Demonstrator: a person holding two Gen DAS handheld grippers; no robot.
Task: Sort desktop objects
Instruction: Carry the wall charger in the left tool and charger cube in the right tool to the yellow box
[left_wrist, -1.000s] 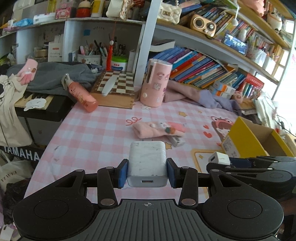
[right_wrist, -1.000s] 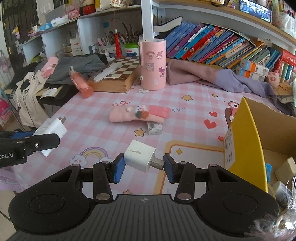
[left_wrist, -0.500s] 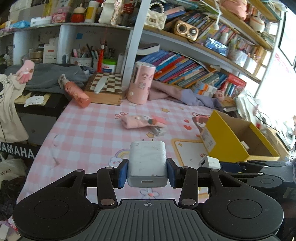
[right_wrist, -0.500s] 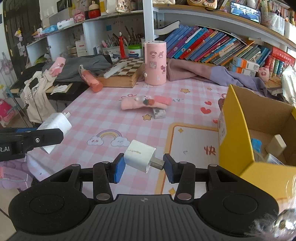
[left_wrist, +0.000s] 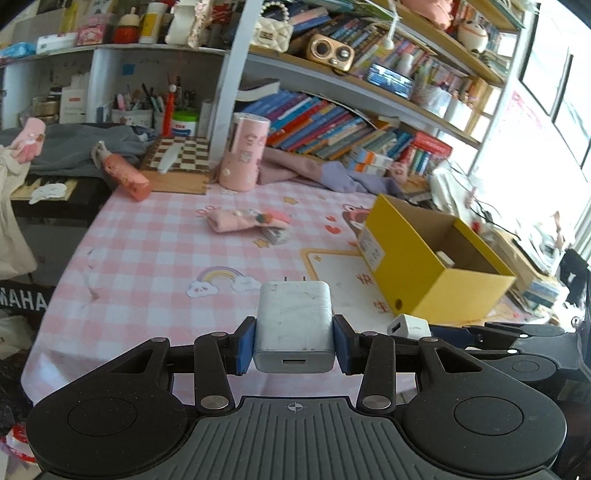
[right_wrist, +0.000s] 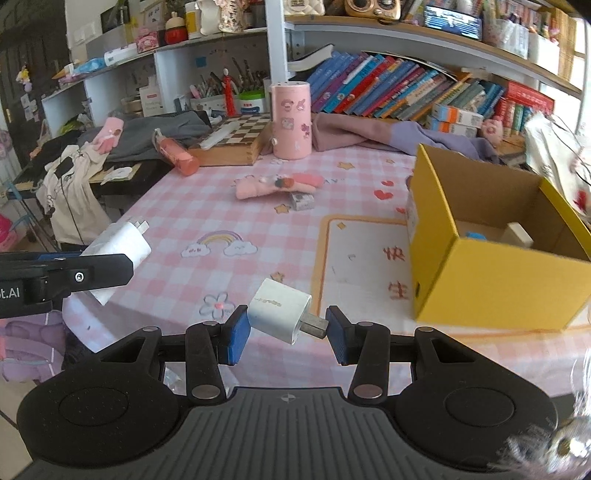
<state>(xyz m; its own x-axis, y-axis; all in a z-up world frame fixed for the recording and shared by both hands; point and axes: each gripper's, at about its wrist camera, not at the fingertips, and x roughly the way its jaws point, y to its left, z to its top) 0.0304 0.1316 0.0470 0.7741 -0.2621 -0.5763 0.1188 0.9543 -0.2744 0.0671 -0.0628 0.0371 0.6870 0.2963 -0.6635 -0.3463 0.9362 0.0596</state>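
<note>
My left gripper (left_wrist: 294, 341) is shut on a large white charger (left_wrist: 293, 325), prongs pointing away, held over the near edge of the pink checked table (left_wrist: 147, 258). My right gripper (right_wrist: 289, 326) is shut on a small white charger (right_wrist: 279, 314), pinched crosswise between its body and its metal plug. Each gripper shows in the other's view: the right one (left_wrist: 454, 330) low on the right, the left one (right_wrist: 92, 267) at the left edge with the large charger (right_wrist: 118, 247). An open yellow cardboard box (right_wrist: 491, 273) stands to the right with small items inside.
On the table lie a pink fuzzy glove (right_wrist: 277, 184) with a small grey box (right_wrist: 302, 201) beside it, a pink cylinder (right_wrist: 291, 125), a chessboard box (right_wrist: 236, 142) and a pink bottle (right_wrist: 177, 153). Clothes and bookshelves crowd the back. A keyboard stands left of the table.
Both grippers have drawn back toward the table's near edge with their chargers, so the table and yellow box look farther and more of the box's inside shows.
</note>
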